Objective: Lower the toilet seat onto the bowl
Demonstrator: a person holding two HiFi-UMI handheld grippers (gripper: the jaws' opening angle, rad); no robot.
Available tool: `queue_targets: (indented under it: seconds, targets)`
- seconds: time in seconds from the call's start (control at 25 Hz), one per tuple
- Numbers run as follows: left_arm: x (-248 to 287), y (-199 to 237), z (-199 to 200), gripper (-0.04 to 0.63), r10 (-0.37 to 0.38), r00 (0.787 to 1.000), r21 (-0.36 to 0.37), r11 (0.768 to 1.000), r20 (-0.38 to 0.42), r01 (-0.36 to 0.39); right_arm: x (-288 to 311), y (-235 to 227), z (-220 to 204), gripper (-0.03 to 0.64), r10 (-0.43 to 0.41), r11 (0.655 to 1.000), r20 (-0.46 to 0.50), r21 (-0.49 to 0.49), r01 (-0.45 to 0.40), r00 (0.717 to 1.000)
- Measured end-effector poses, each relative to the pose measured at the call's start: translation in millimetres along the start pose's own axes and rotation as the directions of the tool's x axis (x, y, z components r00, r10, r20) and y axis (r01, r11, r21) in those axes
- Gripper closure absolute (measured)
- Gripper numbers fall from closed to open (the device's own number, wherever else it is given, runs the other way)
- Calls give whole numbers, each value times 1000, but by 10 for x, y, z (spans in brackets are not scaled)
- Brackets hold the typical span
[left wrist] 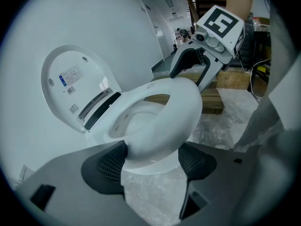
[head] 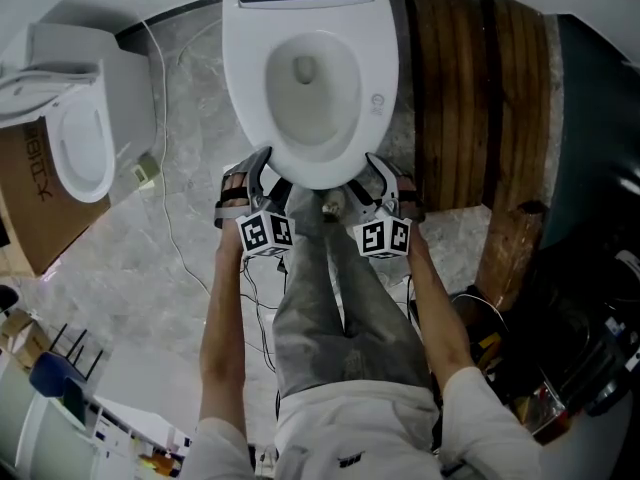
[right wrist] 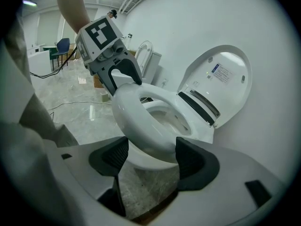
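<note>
White plastic and porcelain fill the middle of the head view: one toilet seat (head: 245,78) lies low over its bowl (head: 310,88), close to flat. In the gripper views a thin gap seems to remain under its far side. Its one lid (left wrist: 75,86) stands upright against the wall.

Two grippers meet the seat's front edge, one on each side of the person's two grey-trousered legs (head: 340,298). The left gripper (head: 255,173) has its jaws spread wide with the seat's front rim between them. Its two ribbed pads (left wrist: 108,166) sit right beside the rim and show no clear squeeze. The right gripper (head: 385,178) is the same, jaws wide around the rim, pads (right wrist: 110,157) close alongside it. Each gripper carries one marker cube, and each shows in the other's view at the opposite side of the rim.

A second toilet (head: 80,138) stands well apart at the left, next to one cardboard box (head: 30,208). One wooden pallet (head: 455,88) lies to the right of the bowl. A thin cable (head: 180,248) trails across the marbled floor (head: 170,198).
</note>
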State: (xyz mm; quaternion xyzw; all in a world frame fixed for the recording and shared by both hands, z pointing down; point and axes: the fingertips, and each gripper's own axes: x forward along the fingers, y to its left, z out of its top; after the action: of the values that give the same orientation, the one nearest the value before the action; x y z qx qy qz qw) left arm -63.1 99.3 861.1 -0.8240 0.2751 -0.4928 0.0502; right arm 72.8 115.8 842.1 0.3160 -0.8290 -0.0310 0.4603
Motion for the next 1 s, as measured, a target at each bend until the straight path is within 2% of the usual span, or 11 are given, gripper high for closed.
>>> queue_targets:
  seconds: [1.0]
  targets:
    - [449,-309,-324,207,-68,996,16,997,-56,69,449,252,-408,302,35,999,-90,-38,-38,995]
